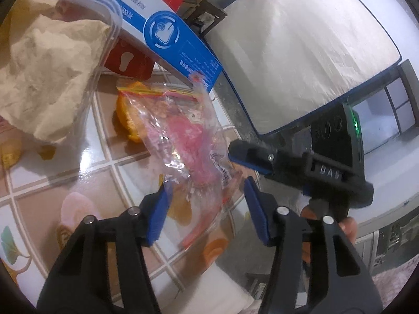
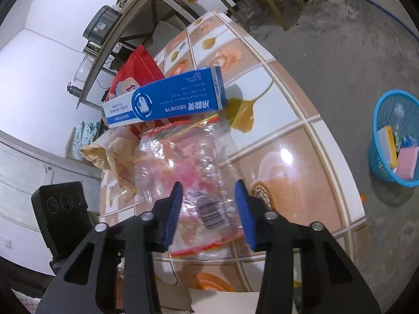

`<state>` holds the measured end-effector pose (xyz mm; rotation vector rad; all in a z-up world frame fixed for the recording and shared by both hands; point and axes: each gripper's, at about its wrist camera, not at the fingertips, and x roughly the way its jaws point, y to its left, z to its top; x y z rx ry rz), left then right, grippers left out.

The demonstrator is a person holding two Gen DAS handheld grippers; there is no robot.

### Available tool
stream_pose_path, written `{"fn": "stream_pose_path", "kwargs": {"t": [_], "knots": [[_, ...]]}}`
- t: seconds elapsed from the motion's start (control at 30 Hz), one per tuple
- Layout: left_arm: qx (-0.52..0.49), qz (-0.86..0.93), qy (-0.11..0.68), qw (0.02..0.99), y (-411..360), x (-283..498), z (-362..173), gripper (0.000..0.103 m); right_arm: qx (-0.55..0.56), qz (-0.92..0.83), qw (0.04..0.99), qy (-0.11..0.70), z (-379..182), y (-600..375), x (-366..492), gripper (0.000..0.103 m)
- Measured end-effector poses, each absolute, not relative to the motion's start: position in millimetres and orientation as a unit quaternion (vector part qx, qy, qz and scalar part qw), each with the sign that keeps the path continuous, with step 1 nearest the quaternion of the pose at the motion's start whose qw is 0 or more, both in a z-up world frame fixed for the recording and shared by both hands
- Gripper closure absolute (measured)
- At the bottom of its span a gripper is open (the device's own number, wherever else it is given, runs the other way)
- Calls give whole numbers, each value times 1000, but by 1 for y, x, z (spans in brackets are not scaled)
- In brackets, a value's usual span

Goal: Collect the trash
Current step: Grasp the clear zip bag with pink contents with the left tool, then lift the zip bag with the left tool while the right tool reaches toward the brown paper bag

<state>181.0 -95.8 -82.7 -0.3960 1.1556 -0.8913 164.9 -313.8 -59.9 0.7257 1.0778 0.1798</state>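
A crumpled clear plastic bag (image 1: 188, 141) with pink print lies on the tiled table (image 1: 99, 157). My left gripper (image 1: 207, 191) is open, its blue pads either side of the bag's near end. My right gripper (image 2: 208, 206) is open over the same bag (image 2: 188, 162), above its barcode. The right gripper also shows in the left wrist view (image 1: 251, 158), at the bag's right edge. A blue and white carton (image 2: 167, 96) rests on a red packet (image 2: 136, 70) behind the bag. Crumpled brown paper (image 1: 49, 78) sits in a clear tub (image 1: 104, 21).
A blue basket (image 2: 392, 136) with scraps stands on the grey floor to the right of the table. A mattress (image 1: 301, 47) lies beyond the table edge. Desks and a chair stand further back in the right wrist view.
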Motion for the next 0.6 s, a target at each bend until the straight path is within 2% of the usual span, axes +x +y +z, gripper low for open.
{"fn": "stream_pose_path", "kwargs": {"t": [0.17, 0.23, 0.3, 0.33, 0.43, 0.6], "knots": [[-176, -393, 531, 730, -104, 179, -86, 63, 353, 97, 784, 502, -65, -316, 161, 74], [-172, -388, 534, 732, -107, 179, -86, 75, 357, 102, 781, 502, -67, -317, 159, 76], [-169, -387, 535, 731, -110, 179, -86, 80, 359, 107, 779, 503, -67, -317, 156, 77], [-169, -390, 534, 731, -111, 177, -86, 87, 358, 107, 779, 503, -66, -317, 154, 77], [-155, -401, 521, 737, -117, 169, -80, 98, 359, 112, 778, 503, -64, -318, 149, 77], [-138, -430, 498, 740, -121, 154, -62, 101, 355, 117, 781, 500, -55, -319, 134, 77]]}}
